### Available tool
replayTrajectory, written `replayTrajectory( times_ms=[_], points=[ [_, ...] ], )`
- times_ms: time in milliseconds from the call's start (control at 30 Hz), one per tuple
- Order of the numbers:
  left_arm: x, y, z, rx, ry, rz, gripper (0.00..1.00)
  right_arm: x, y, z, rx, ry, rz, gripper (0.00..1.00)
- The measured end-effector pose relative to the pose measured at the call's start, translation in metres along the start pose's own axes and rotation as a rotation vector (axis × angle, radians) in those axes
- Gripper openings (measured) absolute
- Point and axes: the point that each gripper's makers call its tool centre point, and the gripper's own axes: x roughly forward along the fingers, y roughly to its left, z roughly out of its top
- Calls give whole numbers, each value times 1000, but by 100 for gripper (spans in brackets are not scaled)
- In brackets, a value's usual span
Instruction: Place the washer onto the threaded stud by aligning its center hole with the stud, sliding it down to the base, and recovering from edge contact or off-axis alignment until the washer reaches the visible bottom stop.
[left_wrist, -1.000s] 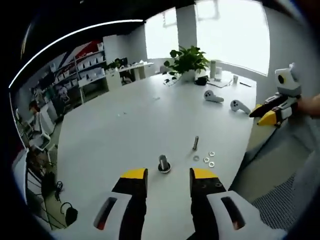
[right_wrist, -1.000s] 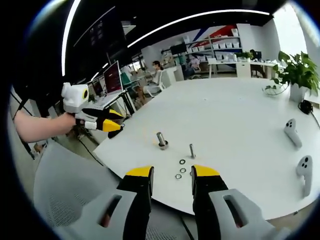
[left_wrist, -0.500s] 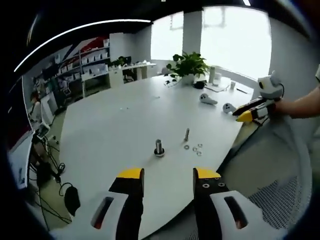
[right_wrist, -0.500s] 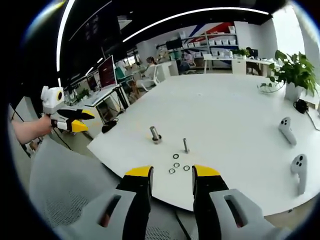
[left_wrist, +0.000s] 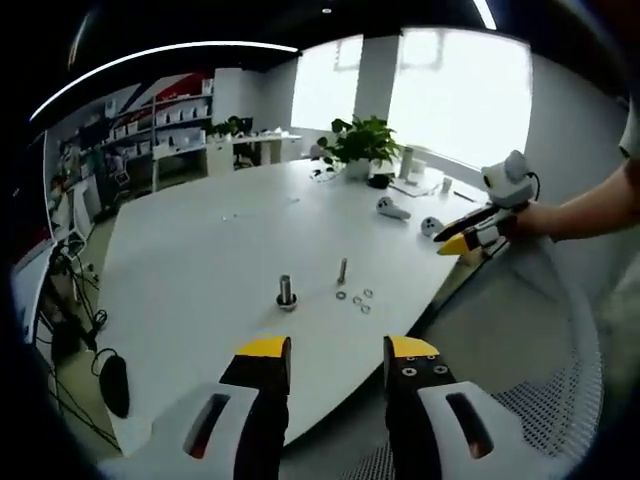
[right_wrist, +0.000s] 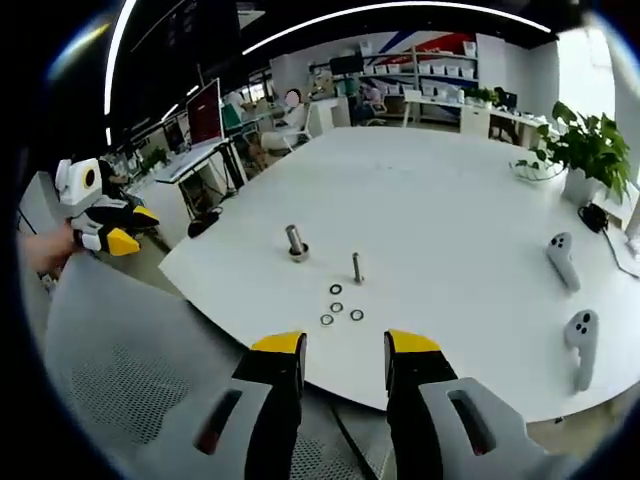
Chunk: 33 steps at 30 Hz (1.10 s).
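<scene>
On the white table (left_wrist: 210, 250) stand a thick threaded stud (left_wrist: 286, 293) on a round base and a thinner bolt (left_wrist: 342, 271), with several small washers (left_wrist: 356, 299) beside them. My left gripper (left_wrist: 327, 356) is open, off the table's near edge, nothing between its jaws. In the right gripper view the stud (right_wrist: 295, 242), the bolt (right_wrist: 356, 268) and the washers (right_wrist: 338, 306) lie ahead of my open right gripper (right_wrist: 343, 352), which hangs over a grey mesh chair back (right_wrist: 130, 370). The right gripper (left_wrist: 470, 235) comes into the left gripper view at right; the left gripper (right_wrist: 105, 222) shows at left in the right gripper view.
Two white controllers (right_wrist: 565, 260) lie on the table's right side, with a potted plant (right_wrist: 588, 150) behind. Shelves and desks with monitors (right_wrist: 200, 110) stand farther back. A black mouse-like object (left_wrist: 113, 383) lies on the floor in the left gripper view.
Both grippers have drawn back from the table, so the stud and washers look smaller and farther away. Both stay open and hold nothing.
</scene>
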Motion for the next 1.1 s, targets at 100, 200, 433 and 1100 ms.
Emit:
replayTrajectory(
  times_ms=[100,200,433,1100],
  points=[
    [3,-4,-1,61,-4,2,33,2,3,-4,18,25,16,33],
    [2,2,-2,43,-8,5,33,5,5,-12,3,72,24,33],
    [4,-4,-4,8,-18,-38,32,5,5,-14,5,84,20,33],
    [3,-9,-7,-4,-13,-84,31,17,13,-38,-138,318,64,33]
  ],
)
